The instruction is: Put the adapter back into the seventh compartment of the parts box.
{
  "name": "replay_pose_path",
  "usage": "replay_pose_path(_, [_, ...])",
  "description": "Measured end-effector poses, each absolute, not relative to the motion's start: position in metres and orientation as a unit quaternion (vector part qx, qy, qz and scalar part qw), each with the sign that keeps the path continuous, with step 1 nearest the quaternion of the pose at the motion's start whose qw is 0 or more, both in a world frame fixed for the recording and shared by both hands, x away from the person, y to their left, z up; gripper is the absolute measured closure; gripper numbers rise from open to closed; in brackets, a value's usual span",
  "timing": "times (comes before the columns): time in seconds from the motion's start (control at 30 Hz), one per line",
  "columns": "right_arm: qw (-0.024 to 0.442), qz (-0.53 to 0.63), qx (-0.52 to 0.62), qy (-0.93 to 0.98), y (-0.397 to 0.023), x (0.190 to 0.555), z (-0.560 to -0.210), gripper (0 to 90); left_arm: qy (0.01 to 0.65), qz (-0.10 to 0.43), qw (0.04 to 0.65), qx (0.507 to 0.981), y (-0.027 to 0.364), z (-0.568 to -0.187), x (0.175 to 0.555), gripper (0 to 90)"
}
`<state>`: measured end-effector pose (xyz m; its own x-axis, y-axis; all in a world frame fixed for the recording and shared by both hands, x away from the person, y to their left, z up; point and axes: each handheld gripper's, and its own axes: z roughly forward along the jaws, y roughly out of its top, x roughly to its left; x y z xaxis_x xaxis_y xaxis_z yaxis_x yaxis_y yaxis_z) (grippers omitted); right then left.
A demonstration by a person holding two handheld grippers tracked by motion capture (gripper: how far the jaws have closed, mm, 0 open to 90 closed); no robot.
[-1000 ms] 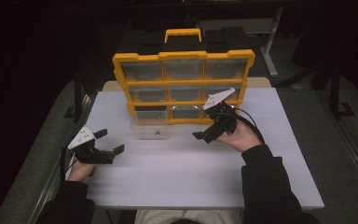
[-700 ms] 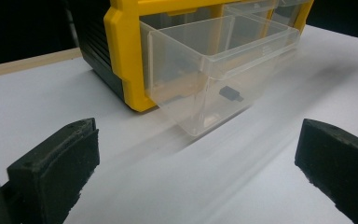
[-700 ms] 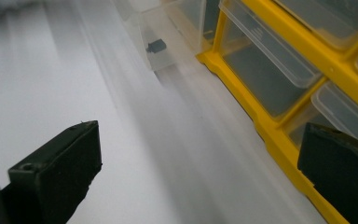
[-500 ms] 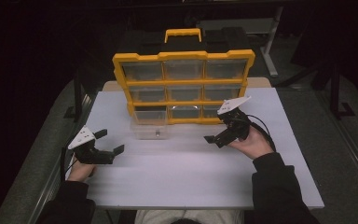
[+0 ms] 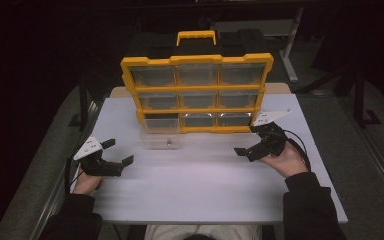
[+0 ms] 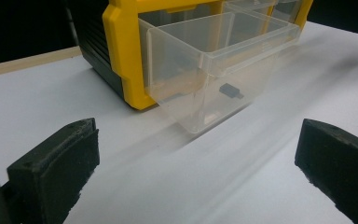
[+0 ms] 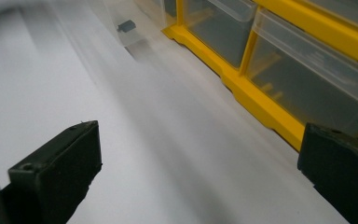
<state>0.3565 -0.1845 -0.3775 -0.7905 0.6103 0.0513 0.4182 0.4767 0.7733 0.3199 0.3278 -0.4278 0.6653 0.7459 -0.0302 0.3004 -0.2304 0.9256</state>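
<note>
The white table [image 5: 195,195] carried everything, and I had the yellow organiser [image 5: 196,95] standing upright at its far side with its drawer fronts facing me, so that each drawer could be reached straight on. The bottom-left clear drawer [image 5: 163,138] stood pulled forward out of its slot, its front resting over the table just ahead of the frame; I judged it was left that way to give access to what lay inside. My right gripper [image 5: 250,149] hovered near the organiser's lower right corner, jaws spread wide and holding nothing, apart from any drawer. My left gripper [image 5: 116,153] sat low over the table's near left, likewise released and empty, its jaws aimed toward the open drawer, probably waiting its turn. Inside that drawer lay a small dark part [image 6: 230,90] on the floor, alone, near the front wall.
</note>
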Motion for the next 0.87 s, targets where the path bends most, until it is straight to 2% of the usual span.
replay_pose_path(0.87, [0.142, 0.417, 0.368, 0.819, -0.231, 0.325, -0.418, 0.0, 0.346, 0.213, 0.515, 0.754, 0.327, -0.428, 0.320, 0.0])
